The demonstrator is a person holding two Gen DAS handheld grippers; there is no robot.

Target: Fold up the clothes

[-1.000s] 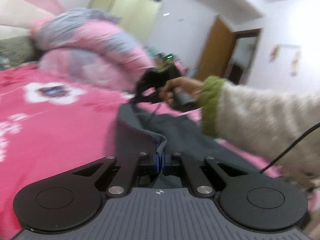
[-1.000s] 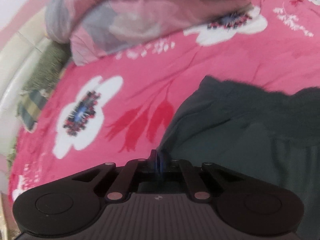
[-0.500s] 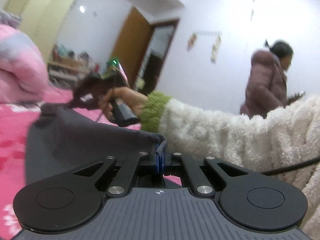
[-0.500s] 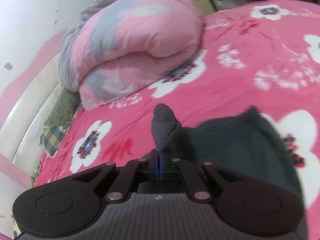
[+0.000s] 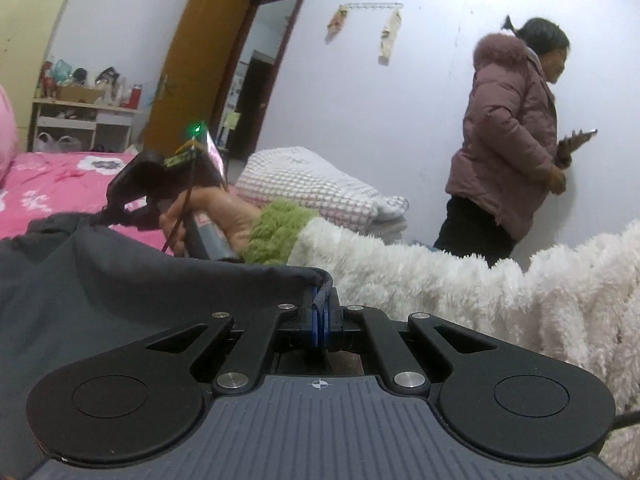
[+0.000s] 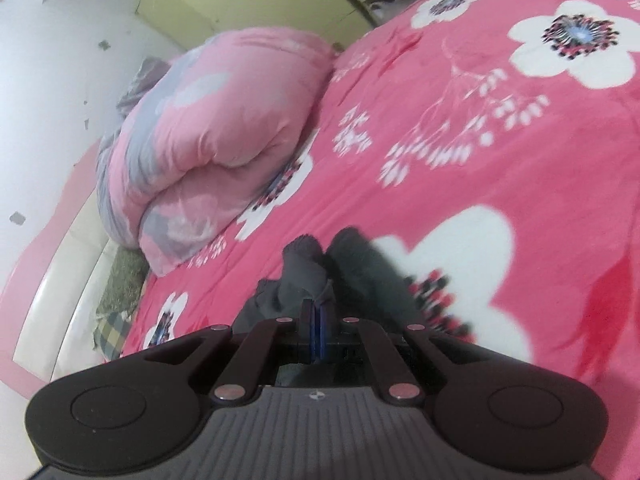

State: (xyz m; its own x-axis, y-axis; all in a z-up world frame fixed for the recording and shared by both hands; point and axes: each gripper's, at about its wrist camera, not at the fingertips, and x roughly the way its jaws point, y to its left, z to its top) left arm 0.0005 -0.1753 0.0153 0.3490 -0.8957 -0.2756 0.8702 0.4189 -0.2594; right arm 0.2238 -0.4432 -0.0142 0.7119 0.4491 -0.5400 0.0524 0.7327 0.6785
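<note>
Left wrist view: the left hand-held gripper [image 5: 320,312] is clamped on a dark grey garment [image 5: 100,280]'s edge, stretched toward the right hand-held gripper [image 5: 108,216].

Right wrist view: another edge is pinched, held above the bed [image 6: 500,140]. A fold-over seems underway; lowering flat comes next.

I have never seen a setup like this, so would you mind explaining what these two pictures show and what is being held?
No robot here: a person folding clothes holds a two-finger tool in each hand, each carrying a camera looking along its fingers. One picture is from the left hand-held gripper, the other from the right hand-held gripper. Both are shut on edges of the same dark grey garment, lifted between them over a bed with a pink flowered bedspread. The left view also shows the right hand gripping its tool. A rolled pink quilt lies on the bed; a bystander stands by the wall.
</note>
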